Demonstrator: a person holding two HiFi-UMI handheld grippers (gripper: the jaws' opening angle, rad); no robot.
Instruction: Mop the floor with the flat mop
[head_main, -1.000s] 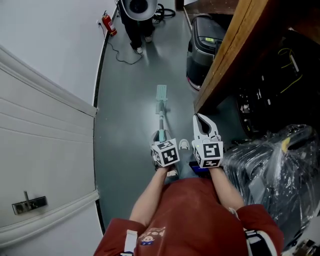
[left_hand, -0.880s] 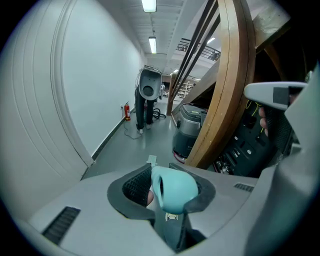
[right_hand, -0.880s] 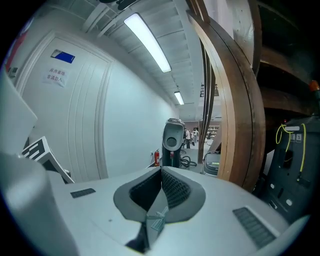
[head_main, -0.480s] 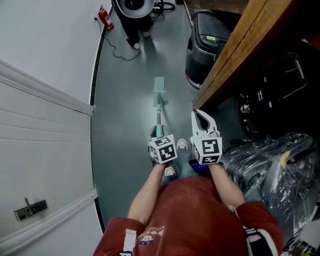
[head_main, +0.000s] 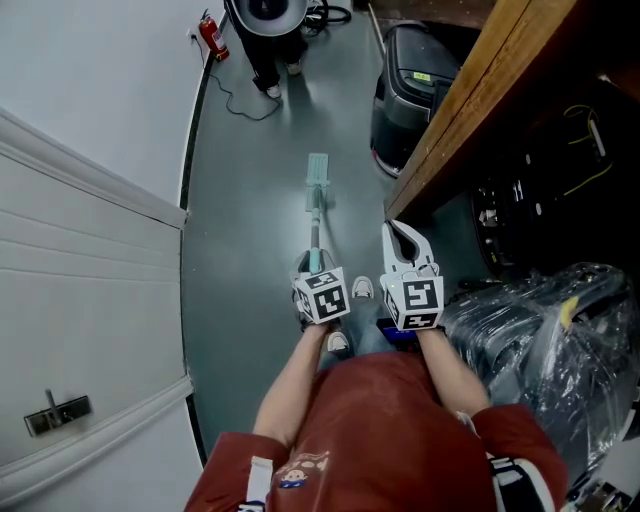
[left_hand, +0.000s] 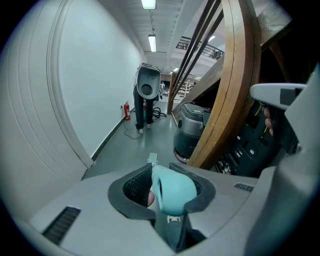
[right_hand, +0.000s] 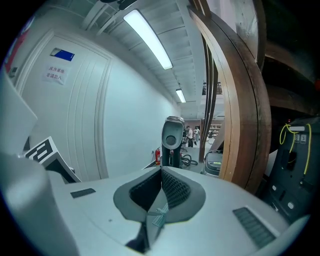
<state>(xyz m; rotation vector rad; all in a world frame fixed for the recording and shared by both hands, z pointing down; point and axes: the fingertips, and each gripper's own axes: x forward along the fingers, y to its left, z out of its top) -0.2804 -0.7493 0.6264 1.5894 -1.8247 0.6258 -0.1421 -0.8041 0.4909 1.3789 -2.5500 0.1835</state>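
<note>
Left gripper (head_main: 316, 266) squeezed the mop (head_main: 318, 182) by its stick, right gripper (head_main: 401, 238) was shut w/ nothing in it; mopping looked part done, w/ more floor (head_main: 248, 215) left.

Mop (head_main: 318, 190) on floor (head_main: 250, 240), wall (head_main: 90, 110) left, beam (head_main: 470, 100) right.

A red fire extinguisher (head_main: 212, 38) stands against the white wall (head_main: 90, 120). A black machine (head_main: 405, 90) sits beside a slanting wooden beam (head_main: 480, 90), with a plastic-wrapped bundle (head_main: 540, 330) nearer.
</note>
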